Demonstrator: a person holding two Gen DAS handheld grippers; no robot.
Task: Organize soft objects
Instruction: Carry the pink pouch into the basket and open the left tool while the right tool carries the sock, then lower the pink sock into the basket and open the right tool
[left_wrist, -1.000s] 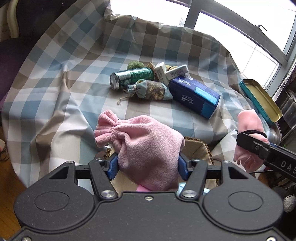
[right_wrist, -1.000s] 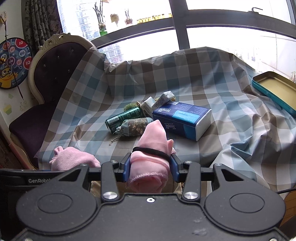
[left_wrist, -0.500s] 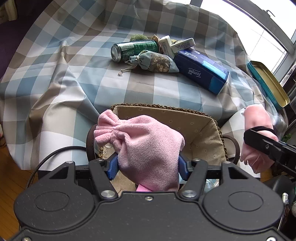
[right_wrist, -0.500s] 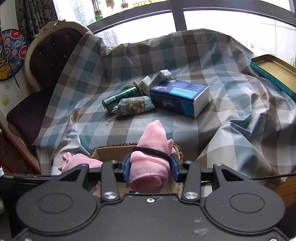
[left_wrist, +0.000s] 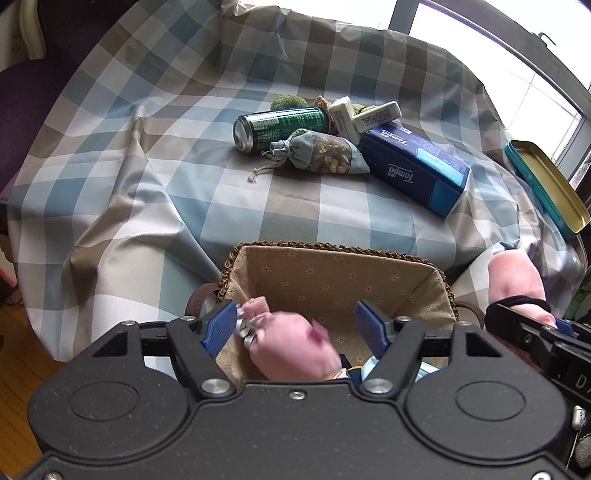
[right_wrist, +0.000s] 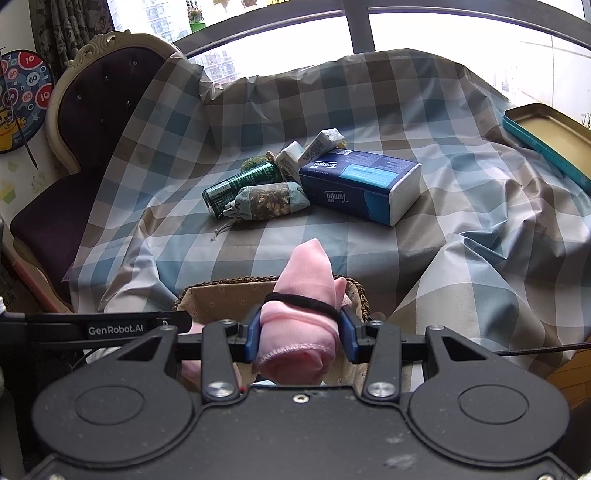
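Left tongs (left_wrist: 297, 321) have just been opening and now stand apart, the blurred pink pouch (left_wrist: 295, 350) between them free of the pads and down inside the basket (left_wrist: 332, 273) right below. Right tongs (right_wrist: 300, 334) are clamped on a pink roll (right_wrist: 301, 317) bound with a black band (right_wrist: 303, 301), held above the basket's near side. Beyond both tongs, on the checked table (left_wrist: 147, 206), lie a can (left_wrist: 280, 123), a sachet (left_wrist: 321, 155) and a tissue pack (left_wrist: 413, 166), with a tin (left_wrist: 546, 184) farther right.
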